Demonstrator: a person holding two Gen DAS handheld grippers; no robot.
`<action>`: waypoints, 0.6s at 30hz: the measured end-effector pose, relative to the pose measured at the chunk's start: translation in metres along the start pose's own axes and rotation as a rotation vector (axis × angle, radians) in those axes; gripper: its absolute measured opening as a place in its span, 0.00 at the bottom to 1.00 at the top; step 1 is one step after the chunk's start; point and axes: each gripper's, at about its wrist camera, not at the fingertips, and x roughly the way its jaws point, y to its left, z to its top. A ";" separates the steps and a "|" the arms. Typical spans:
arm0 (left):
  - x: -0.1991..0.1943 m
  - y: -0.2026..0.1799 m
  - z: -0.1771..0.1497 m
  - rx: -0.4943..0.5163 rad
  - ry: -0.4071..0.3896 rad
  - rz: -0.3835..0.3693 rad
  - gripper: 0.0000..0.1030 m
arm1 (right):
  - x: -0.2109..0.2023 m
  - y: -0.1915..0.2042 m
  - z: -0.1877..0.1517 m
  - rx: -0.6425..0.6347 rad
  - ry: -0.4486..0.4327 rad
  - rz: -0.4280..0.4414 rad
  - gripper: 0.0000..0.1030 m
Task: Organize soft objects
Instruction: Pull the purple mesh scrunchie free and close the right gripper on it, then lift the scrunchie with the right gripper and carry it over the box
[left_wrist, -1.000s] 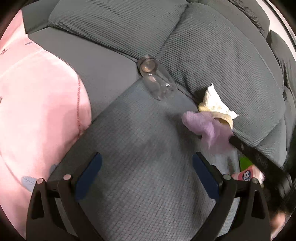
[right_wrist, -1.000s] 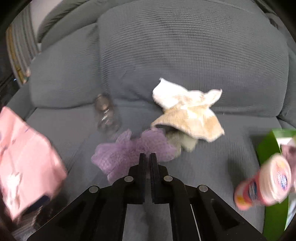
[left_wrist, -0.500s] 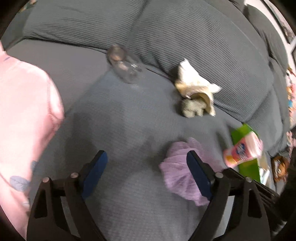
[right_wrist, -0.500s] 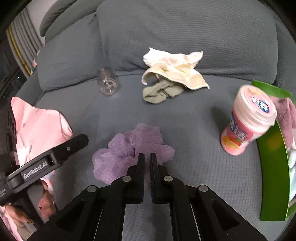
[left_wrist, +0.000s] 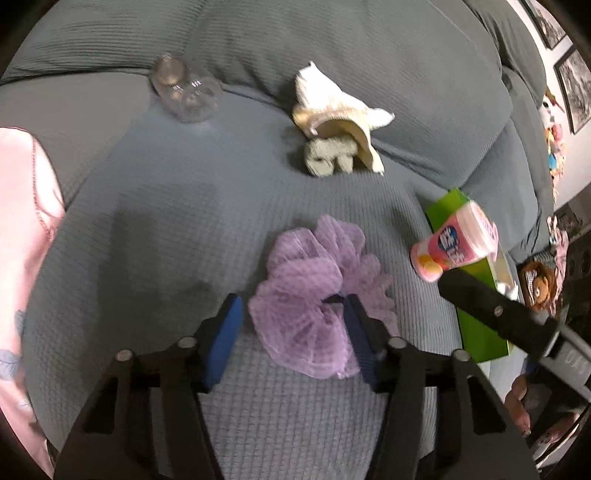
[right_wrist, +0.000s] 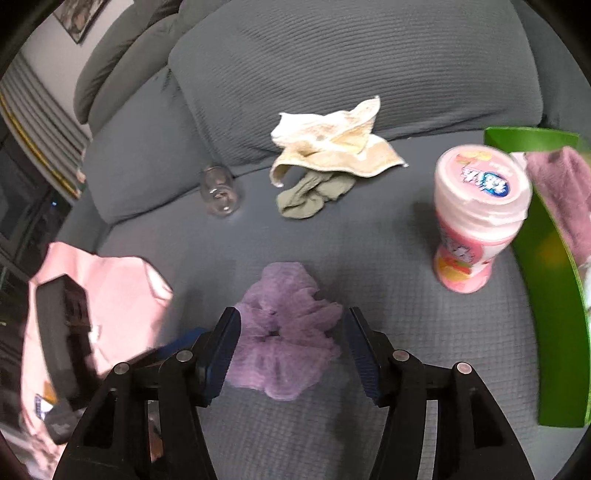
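A purple mesh scrunchie (left_wrist: 310, 280) (right_wrist: 284, 295) lies on the grey sofa seat (left_wrist: 147, 240), between the fingers of both grippers. My left gripper (left_wrist: 291, 314) is closing around it: the right pad sits in the folds, the left pad stands a little clear. My right gripper (right_wrist: 291, 325) is opening, and its pads stand off the scrunchie at either side. A cream cloth (left_wrist: 332, 110) (right_wrist: 332, 144) lies over an olive sock (left_wrist: 328, 155) (right_wrist: 314, 192) at the back cushion. A pink garment (left_wrist: 22, 221) (right_wrist: 122, 295) lies at the left.
A clear jar (left_wrist: 184, 92) (right_wrist: 219, 192) lies on its side by the back cushion. A pink bottle (left_wrist: 454, 243) (right_wrist: 476, 221) stands beside a green box (left_wrist: 480, 332) (right_wrist: 546, 295) holding a mauve cloth (right_wrist: 565, 192). A person's hand shows at the far right of the left wrist view.
The right gripper, shut on the scrunchie before, has opened and let it go on the seat. The left gripper has come over the scrunchie and its jaws have narrowed around it.
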 end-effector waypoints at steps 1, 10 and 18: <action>0.003 -0.003 -0.001 0.012 0.017 -0.007 0.42 | 0.003 0.000 0.000 0.004 0.008 0.009 0.57; 0.033 -0.008 -0.010 0.001 0.149 -0.060 0.37 | 0.047 -0.009 -0.006 0.091 0.142 0.031 0.57; 0.040 -0.007 -0.011 -0.010 0.158 -0.061 0.37 | 0.062 -0.016 -0.011 0.151 0.178 0.084 0.57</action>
